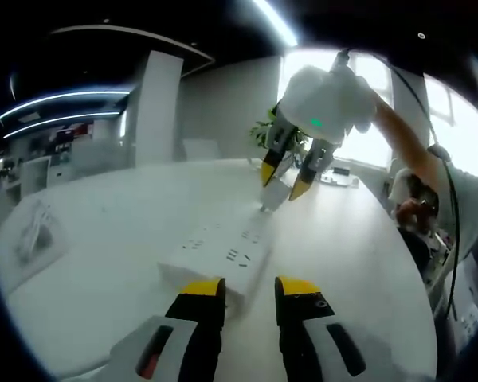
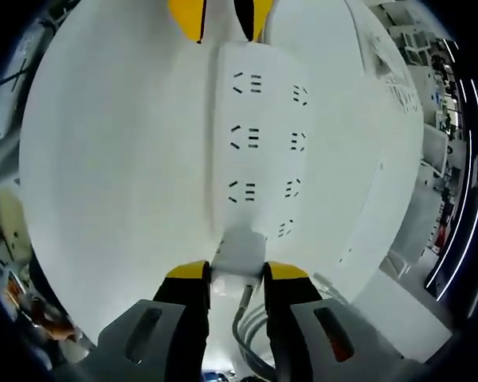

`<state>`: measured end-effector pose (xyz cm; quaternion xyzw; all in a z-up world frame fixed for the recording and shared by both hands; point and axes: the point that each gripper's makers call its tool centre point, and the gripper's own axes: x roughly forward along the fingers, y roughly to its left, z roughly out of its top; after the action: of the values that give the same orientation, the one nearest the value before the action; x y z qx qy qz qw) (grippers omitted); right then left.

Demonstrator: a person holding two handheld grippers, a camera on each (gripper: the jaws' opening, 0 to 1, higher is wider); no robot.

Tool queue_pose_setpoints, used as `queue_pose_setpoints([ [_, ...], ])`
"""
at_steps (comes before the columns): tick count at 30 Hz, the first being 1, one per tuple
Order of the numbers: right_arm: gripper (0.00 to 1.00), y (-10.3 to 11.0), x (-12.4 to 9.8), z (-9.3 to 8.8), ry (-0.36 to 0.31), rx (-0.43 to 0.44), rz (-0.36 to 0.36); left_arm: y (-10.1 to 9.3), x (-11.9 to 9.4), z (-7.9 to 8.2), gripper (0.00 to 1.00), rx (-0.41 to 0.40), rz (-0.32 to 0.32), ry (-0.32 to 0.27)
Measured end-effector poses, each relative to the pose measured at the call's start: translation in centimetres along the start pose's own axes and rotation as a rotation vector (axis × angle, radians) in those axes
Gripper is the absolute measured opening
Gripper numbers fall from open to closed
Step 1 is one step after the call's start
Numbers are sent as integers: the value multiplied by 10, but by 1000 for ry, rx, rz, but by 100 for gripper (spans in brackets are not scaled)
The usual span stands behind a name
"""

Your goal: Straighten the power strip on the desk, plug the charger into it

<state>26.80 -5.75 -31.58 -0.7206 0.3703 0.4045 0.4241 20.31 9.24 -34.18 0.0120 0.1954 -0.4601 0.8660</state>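
Your right claw pinches the charger over the power strip. Left claw sits narrow and empty at the strip's end. Come in crooked and the prongs could miss the slots, shoving the strip across the worktop.

Right tongs grip charger over power strip on desk.

A white power strip lies flat on the desk; the white charger sits at its 6 o'clock end.
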Motion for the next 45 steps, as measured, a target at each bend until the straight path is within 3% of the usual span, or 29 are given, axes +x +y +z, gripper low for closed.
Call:
queue_pose_setpoints([
  [9, 25, 0, -1, 5, -17, -17, -16, -1, 0, 0, 25, 3, 0, -3],
  [16, 25, 0, 0, 4, -22, -115, -45, -1, 1, 1, 25, 4, -2, -4],
  [23, 24, -3, -1, 2, -56, -109, -42, -2, 1, 0, 25, 7, -4, -2],
  [26, 24, -2, 1, 3, -42, -131, -50, -3, 2, -1, 25, 11, -3, 1],
  [45, 24, -5, 4, 11, -50, -166, -3, -5, 3, -2, 25, 5, -16, 4],
])
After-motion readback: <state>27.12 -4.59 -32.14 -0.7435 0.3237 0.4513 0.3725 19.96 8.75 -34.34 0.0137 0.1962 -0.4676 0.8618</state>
